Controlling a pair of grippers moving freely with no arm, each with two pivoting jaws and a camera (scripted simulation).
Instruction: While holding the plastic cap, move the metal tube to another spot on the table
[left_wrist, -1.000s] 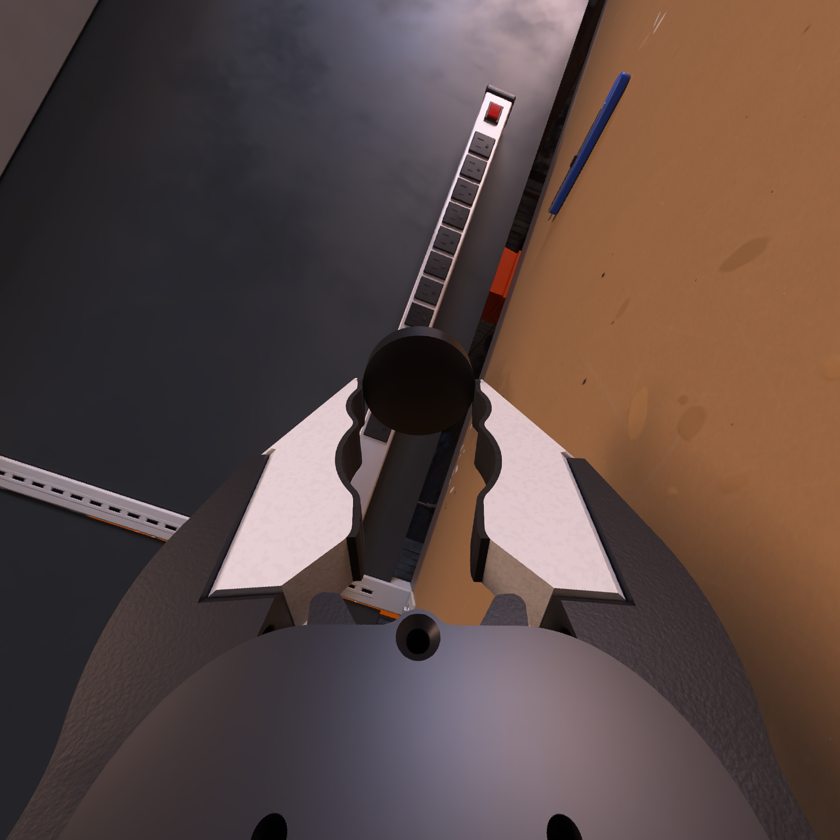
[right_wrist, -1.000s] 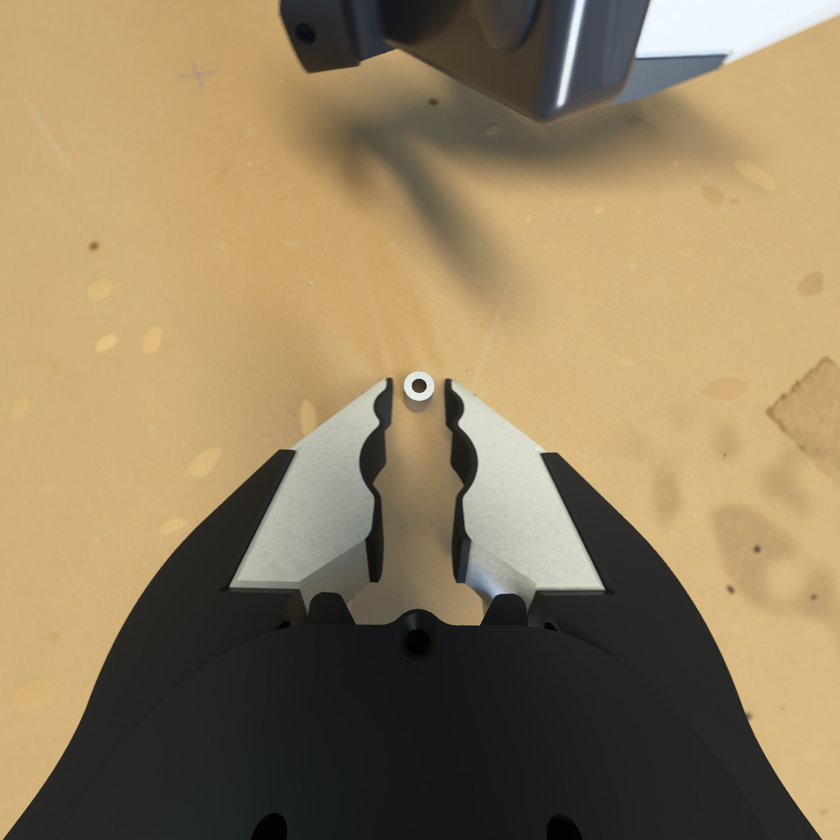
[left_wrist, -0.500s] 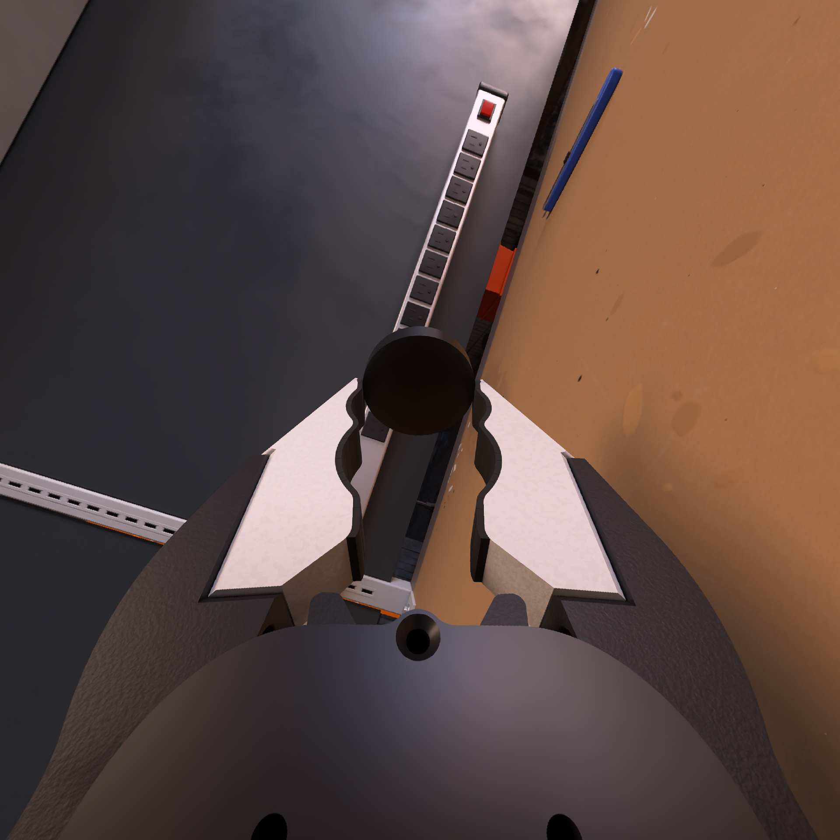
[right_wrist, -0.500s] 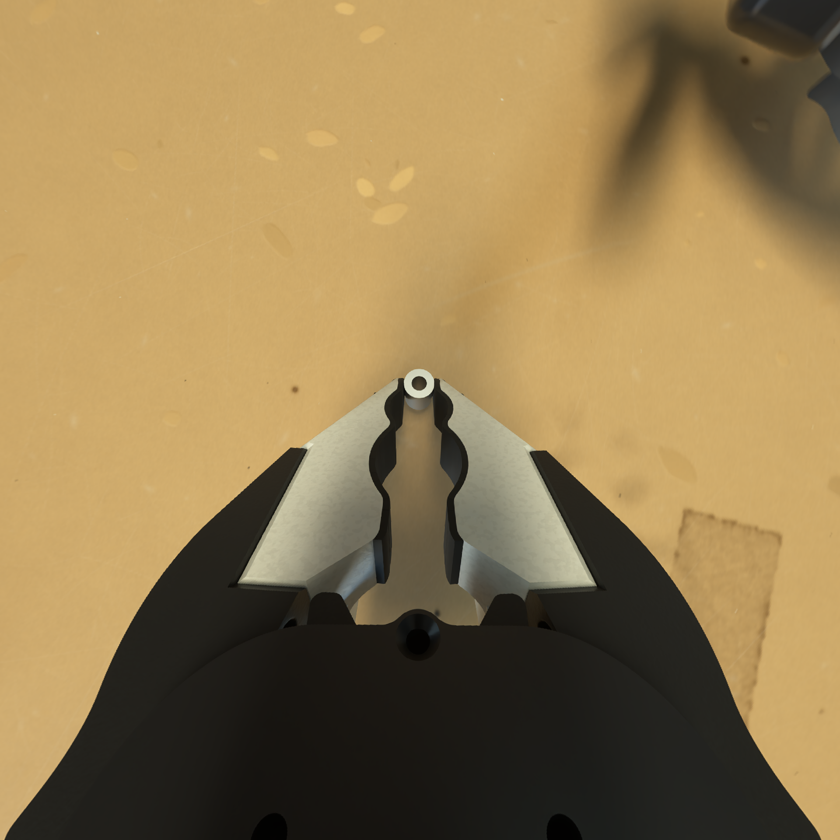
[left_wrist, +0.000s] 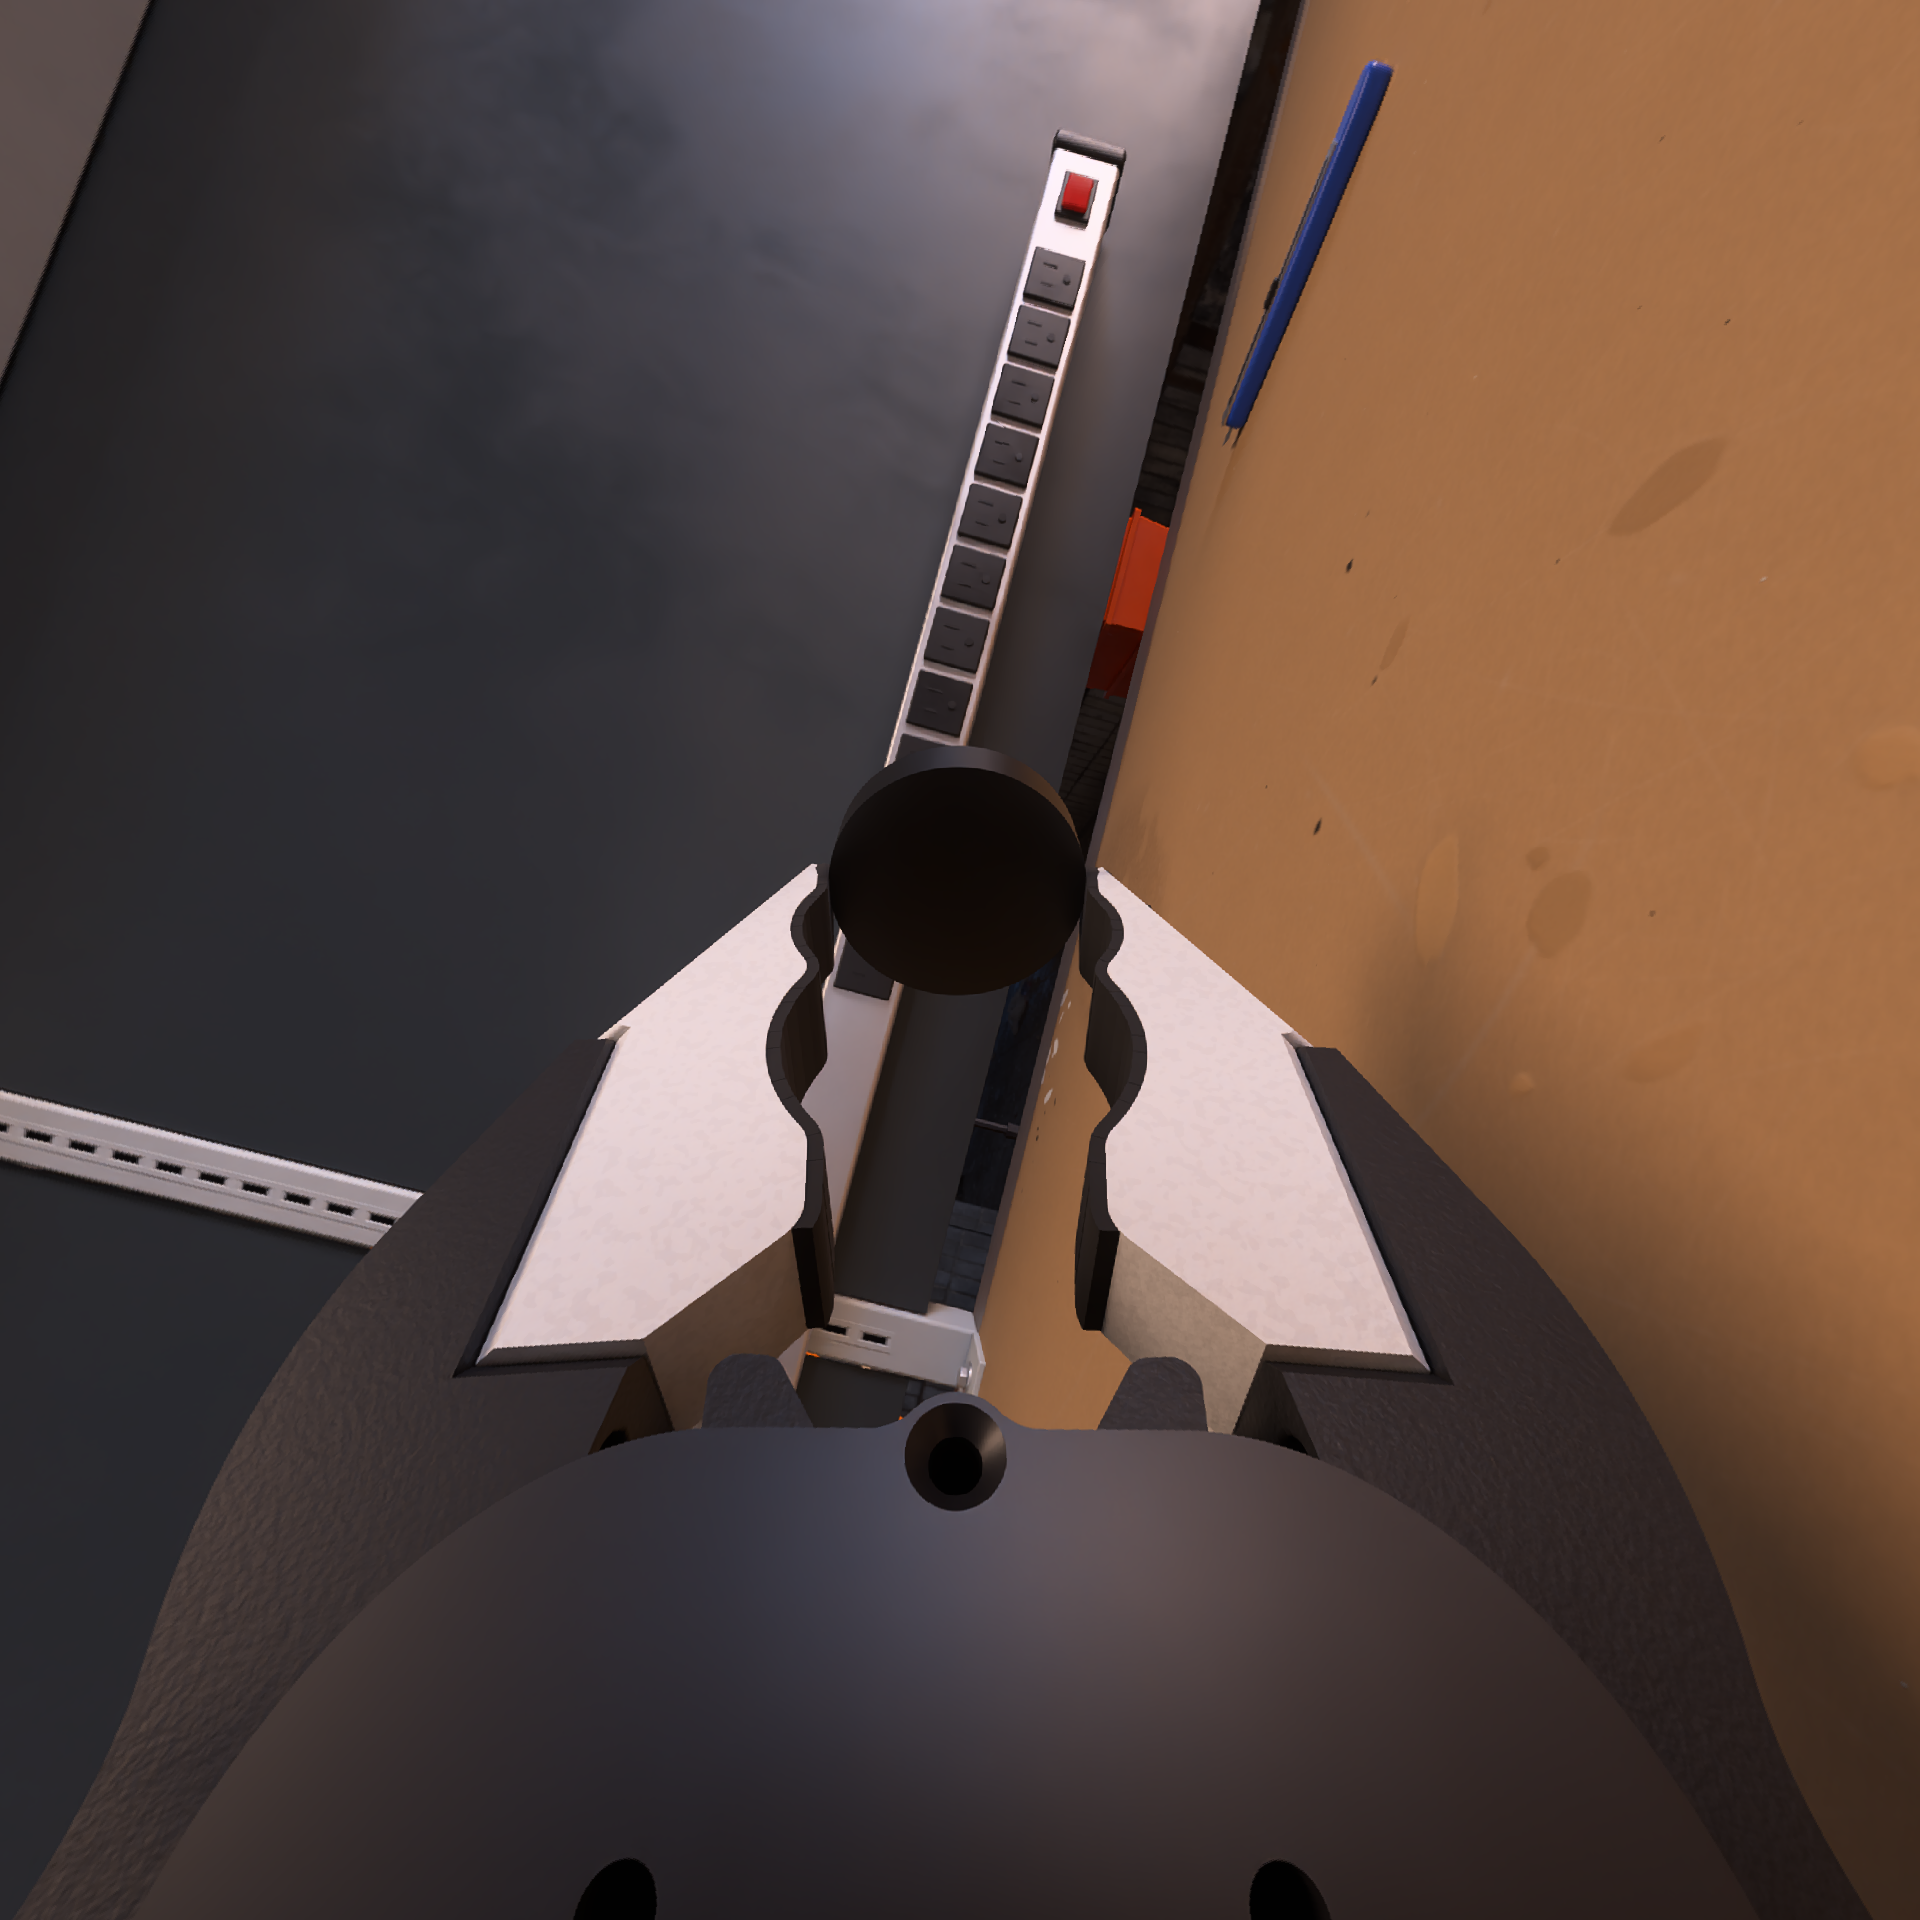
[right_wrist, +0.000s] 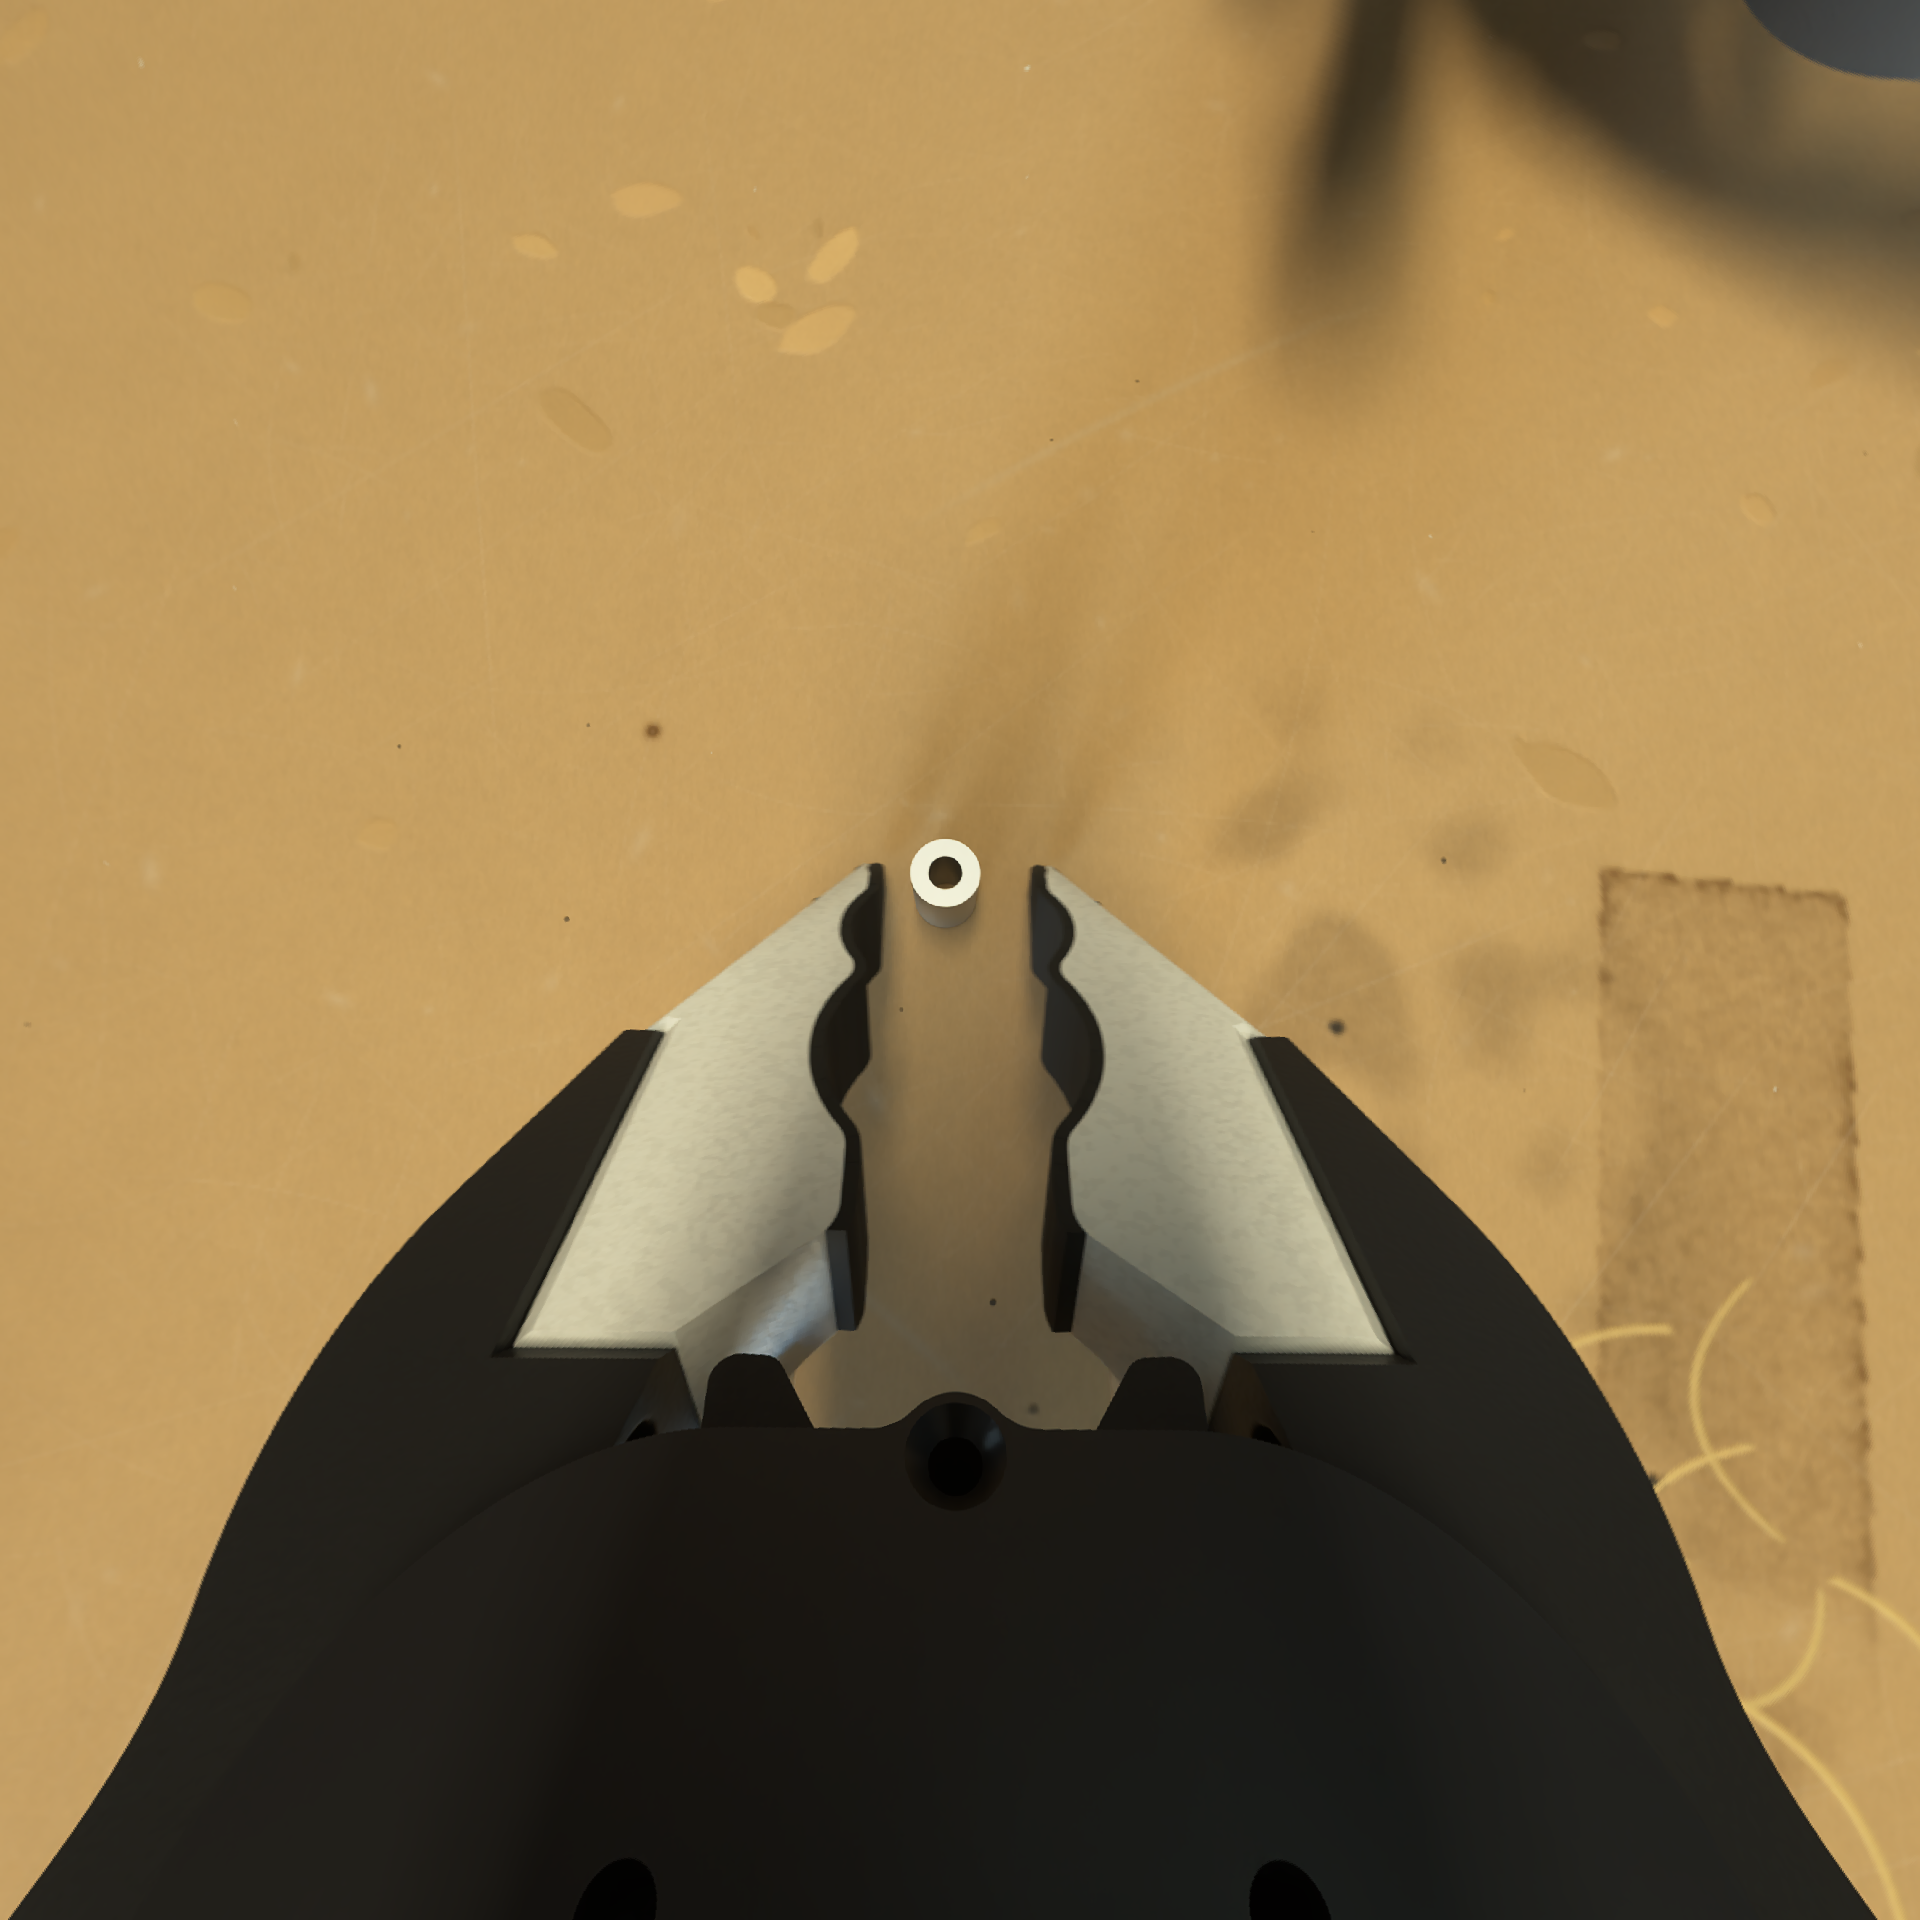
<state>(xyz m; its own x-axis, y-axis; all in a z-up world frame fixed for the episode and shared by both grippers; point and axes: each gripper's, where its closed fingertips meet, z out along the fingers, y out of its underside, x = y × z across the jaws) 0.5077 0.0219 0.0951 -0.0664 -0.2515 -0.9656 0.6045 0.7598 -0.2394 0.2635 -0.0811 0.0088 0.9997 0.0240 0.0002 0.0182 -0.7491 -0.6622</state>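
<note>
In the left wrist view my left gripper (left_wrist: 956, 883) is shut on the round black plastic cap (left_wrist: 954, 881), held at the fingertips over the table's edge. In the right wrist view the small metal tube (right_wrist: 944, 883) stands upright on the tan table (right_wrist: 520, 623), seen end-on as a pale ring. My right gripper (right_wrist: 954, 883) is open, its two fingertips either side of the tube with a gap on each side, touching neither.
A blue pen (left_wrist: 1309, 244) lies on the tan table (left_wrist: 1558, 831) near its edge. Below the edge, a white power strip (left_wrist: 997, 488) and a slotted rail (left_wrist: 187, 1164) sit on the dark floor. A darker rectangular patch (right_wrist: 1725, 1195) marks the table at right.
My right gripper was shut on the tube half a second ago; its fingers have now opened and the tube stands free. The left gripper with the cap drifted only slightly.
</note>
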